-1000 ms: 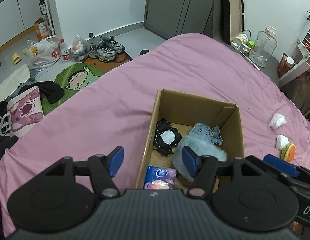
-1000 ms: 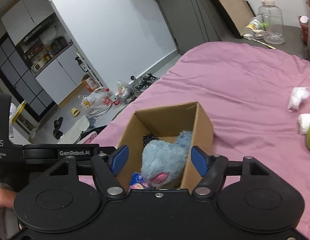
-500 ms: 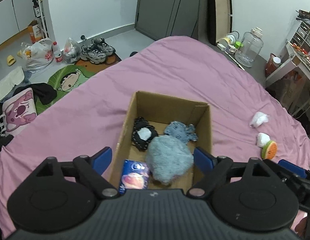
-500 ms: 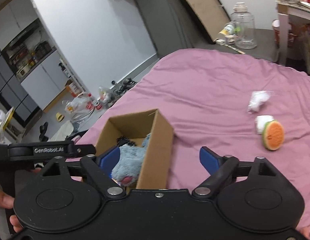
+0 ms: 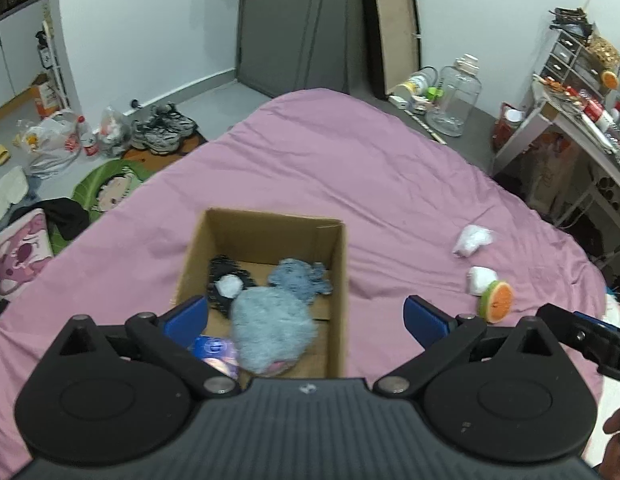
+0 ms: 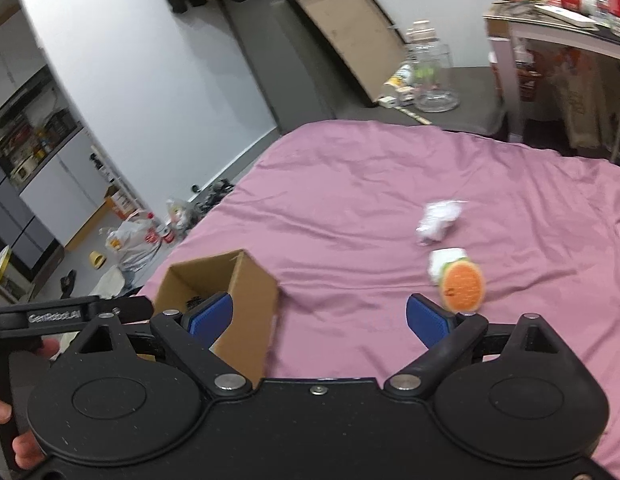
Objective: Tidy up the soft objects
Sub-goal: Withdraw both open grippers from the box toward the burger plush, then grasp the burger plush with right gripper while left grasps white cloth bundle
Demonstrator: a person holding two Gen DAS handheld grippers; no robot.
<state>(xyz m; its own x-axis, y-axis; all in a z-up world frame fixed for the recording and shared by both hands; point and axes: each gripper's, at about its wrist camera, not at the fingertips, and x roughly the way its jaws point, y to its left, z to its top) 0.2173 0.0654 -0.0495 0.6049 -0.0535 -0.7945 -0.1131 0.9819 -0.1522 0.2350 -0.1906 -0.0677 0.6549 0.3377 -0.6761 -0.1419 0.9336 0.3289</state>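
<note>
A cardboard box (image 5: 337, 264) stands on the pink bed (image 5: 350, 176). In it lie a blue-grey plush toy (image 5: 276, 316), a black and white soft item (image 5: 226, 284) and a blue packet (image 5: 214, 350). My left gripper (image 5: 306, 316) is open and empty above the box's near end. My right gripper (image 6: 318, 318) is open and empty over the sheet, right of the box (image 6: 246, 304). An orange-and-green round soft toy (image 6: 462, 286) with a white piece (image 6: 446, 262) and a crumpled white item (image 6: 438, 222) lie on the bed to the right; they also show in the left wrist view (image 5: 496, 296).
The bed's left edge drops to a floor with shoes (image 5: 162, 132), plastic bags (image 5: 50, 144), a cartoon mat (image 5: 110, 192) and a pink cushion (image 5: 18, 256). A glass jar (image 5: 454, 100) stands beyond the bed's far end. A cluttered desk (image 5: 582, 120) stands at the right.
Both grippers have opened wider and pulled back and up from the box. The right gripper has swung right, away from the plush toy in the box, toward the orange toy.
</note>
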